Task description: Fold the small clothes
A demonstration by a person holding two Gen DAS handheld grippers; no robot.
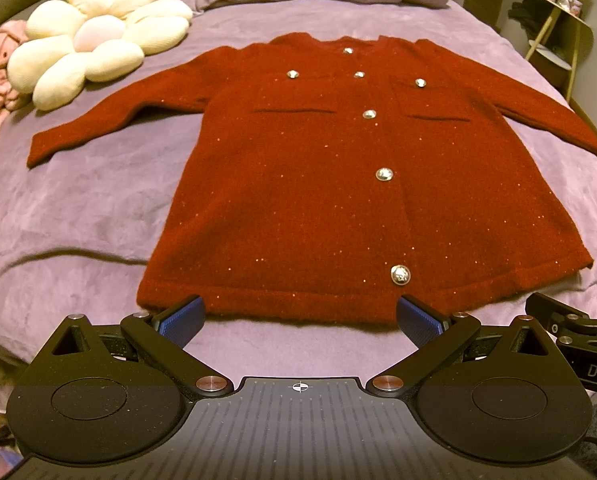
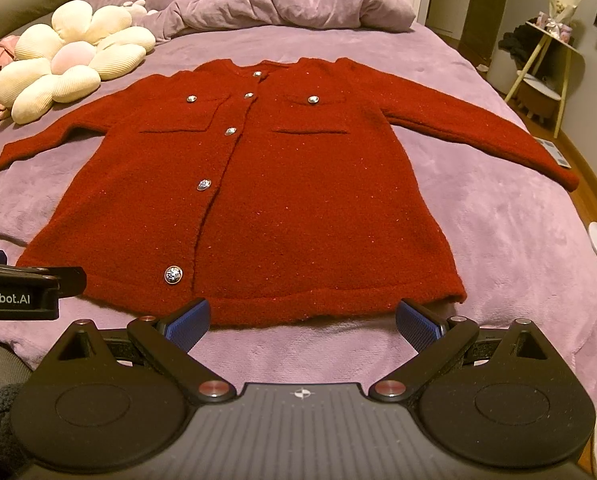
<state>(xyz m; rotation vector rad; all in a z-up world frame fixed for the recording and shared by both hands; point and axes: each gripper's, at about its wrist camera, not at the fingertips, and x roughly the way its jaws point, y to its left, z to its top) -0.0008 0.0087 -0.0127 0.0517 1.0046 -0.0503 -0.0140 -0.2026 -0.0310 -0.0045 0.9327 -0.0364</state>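
purple bed (image 2: pixel 498 240), rumpled duvet (image 2: pixel 282 0), flower cushion (image 2: pixel 74 64), side table (image 2: pixel 546 68)

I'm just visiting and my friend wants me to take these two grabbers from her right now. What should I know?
Left gripper: open, holding nothing, just short of the hem.
Right gripper: open, holding nothing, also at the hem.
The red cardigan lies flat on the purple bed, buttoned, front up, both sleeves spread out.
A flower cushion sits beyond the left sleeve, apart from it.
Done: cardigan laid out. Left: all the folding, probably sleeves first.
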